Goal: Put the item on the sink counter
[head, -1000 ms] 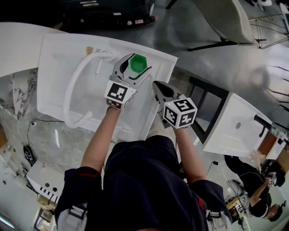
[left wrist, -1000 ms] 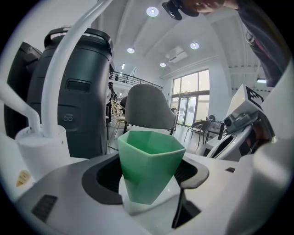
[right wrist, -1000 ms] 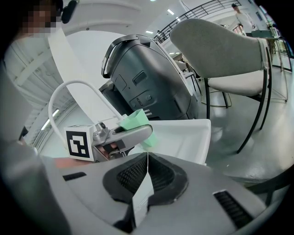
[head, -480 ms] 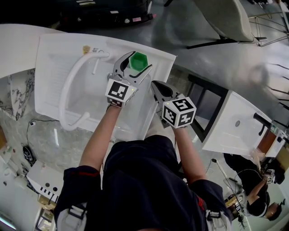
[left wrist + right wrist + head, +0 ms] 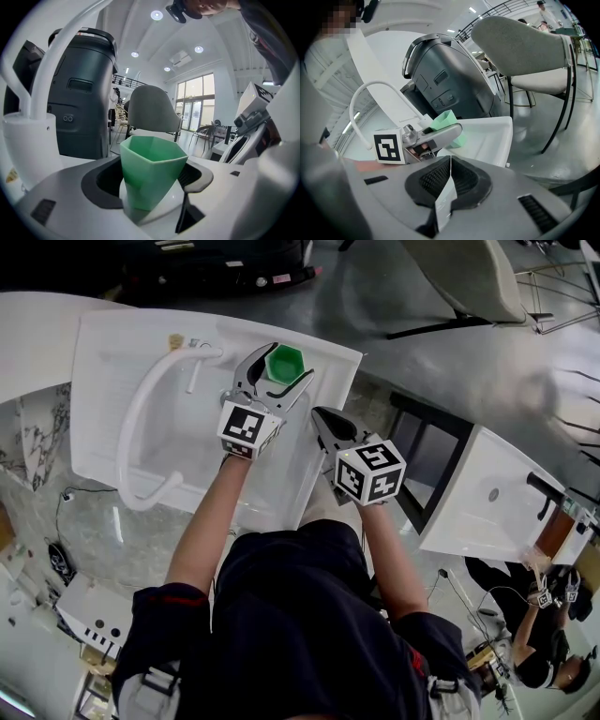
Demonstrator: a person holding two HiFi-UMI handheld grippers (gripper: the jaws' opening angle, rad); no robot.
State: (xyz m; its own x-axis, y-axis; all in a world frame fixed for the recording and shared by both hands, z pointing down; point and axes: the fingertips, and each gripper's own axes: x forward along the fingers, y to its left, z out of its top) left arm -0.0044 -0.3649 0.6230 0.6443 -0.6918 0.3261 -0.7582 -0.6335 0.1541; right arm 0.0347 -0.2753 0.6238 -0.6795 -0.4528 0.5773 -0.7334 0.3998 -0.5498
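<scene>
A green faceted cup (image 5: 283,362) is upright between the jaws of my left gripper (image 5: 281,365), over the far right part of the white sink counter (image 5: 112,352). In the left gripper view the cup (image 5: 152,171) fills the gap, both pads against its sides, and its base is at the white surface; whether it rests there I cannot tell. My right gripper (image 5: 323,420) is shut and empty, hovering by the sink's right edge, just right of the left one. From the right gripper view (image 5: 450,161) the cup (image 5: 449,123) shows behind the left gripper (image 5: 436,136).
A white curved faucet (image 5: 141,427) arches over the basin, left of the cup. A dark grey machine (image 5: 79,103) and a grey chair (image 5: 469,277) stand beyond the counter. A second white sink unit (image 5: 478,502) is at the right, with a person (image 5: 534,652) at the lower right.
The left gripper and the cup have drifted slightly farther over the counter; the grip looks the same. The right gripper has barely moved.
</scene>
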